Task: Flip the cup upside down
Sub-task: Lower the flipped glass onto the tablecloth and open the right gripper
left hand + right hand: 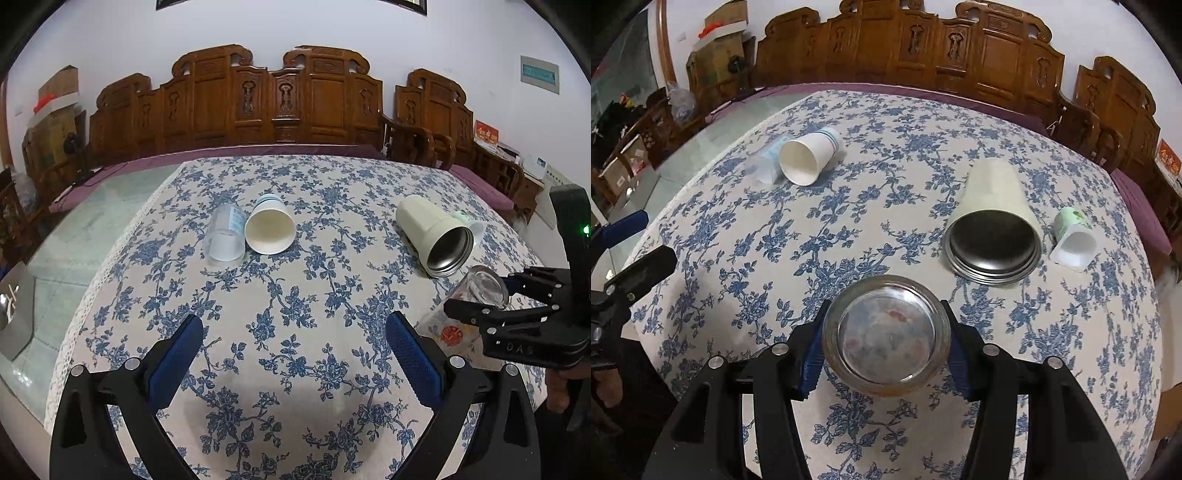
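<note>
My right gripper (886,343) is shut on a clear glass cup (886,334) with red print, its thick base facing the camera. In the left wrist view the same glass cup (465,314) is tilted, mouth down near the cloth, held by the right gripper (491,299) at the right edge. My left gripper (295,343) is open and empty above the near middle of the table.
On the blue-flowered tablecloth (295,295) lie a white paper cup (269,229), a clear plastic cup (223,236), a cream metal tumbler (436,236) and a small green-white cup (1073,240), all on their sides. Carved wooden benches (236,99) stand behind.
</note>
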